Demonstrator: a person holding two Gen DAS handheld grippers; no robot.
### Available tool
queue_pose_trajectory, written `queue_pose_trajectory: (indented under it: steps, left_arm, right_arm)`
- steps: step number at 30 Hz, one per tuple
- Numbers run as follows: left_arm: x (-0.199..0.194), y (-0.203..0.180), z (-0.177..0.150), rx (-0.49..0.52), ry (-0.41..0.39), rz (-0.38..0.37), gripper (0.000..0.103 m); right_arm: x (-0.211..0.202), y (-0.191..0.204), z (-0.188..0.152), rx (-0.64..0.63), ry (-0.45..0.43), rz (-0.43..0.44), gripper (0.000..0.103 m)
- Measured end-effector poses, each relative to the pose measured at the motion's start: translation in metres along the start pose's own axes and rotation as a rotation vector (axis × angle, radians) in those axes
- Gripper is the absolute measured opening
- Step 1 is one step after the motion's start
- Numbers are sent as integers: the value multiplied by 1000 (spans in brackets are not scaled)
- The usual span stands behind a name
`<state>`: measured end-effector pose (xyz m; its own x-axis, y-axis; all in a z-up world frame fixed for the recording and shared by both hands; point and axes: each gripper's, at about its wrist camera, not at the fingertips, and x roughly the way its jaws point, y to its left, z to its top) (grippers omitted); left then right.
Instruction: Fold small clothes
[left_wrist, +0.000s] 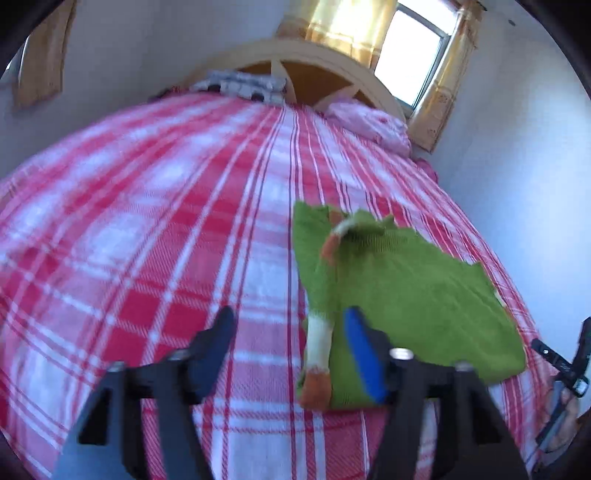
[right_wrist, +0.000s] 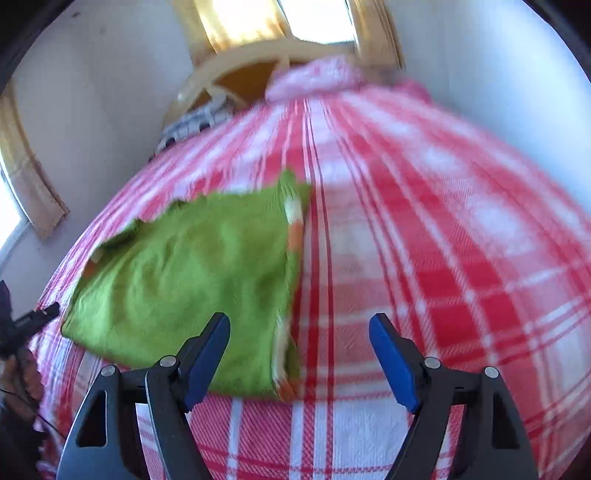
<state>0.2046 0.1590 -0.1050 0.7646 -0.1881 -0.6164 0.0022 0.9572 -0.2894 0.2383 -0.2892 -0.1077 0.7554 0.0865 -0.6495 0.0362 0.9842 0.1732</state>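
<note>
Your green knit garment (left_wrist: 406, 291) lies flat on the red-and-white plaid bedspread (left_wrist: 166, 221), folded into a rough rectangle. A sleeve with a white band and an orange cuff (left_wrist: 316, 387) runs along the garment's edge. In the right wrist view the same green garment (right_wrist: 184, 280) sits on the bedspread (right_wrist: 424, 240), with its orange-and-white trim along the side nearer the middle of the bed.

Your left gripper (left_wrist: 291, 354) hovers at the near corner of the garment with its fingers apart. The blue-padded finger (left_wrist: 364, 358) shows over the green knit just beside the sleeve, while the other finger stands over bare bedspread; whether either one touches the cloth cannot be told. Nothing is clamped between them.

Your right gripper (right_wrist: 299, 358) also has its fingers apart and holds nothing. One finger (right_wrist: 207, 354) overlaps the garment's near edge in the picture, and the other stands over the plaid beside the garment.

Beyond the garment, at the head of the bed, stand a curved wooden headboard (left_wrist: 314, 55), a pink pillow (left_wrist: 373, 122) and a grey-and-white folded blanket (left_wrist: 240, 86). A window with yellow curtains (left_wrist: 332, 26) is behind the headboard. Both views are slightly blurred.
</note>
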Motion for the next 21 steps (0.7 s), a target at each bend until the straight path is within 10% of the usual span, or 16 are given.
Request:
queue_pose_trajectory:
  steps: [6, 15, 21]
  left_arm:
    - [39, -45, 30, 184, 54, 97, 76]
    - [138, -106, 50, 343, 214, 288, 76]
    - [150, -43, 78, 142, 165, 419, 81]
  right_arm:
    - [17, 73, -1, -196, 0, 139, 79]
    - [49, 86, -26, -247, 50, 90, 79]
    - [54, 78, -32, -209, 65, 121, 79]
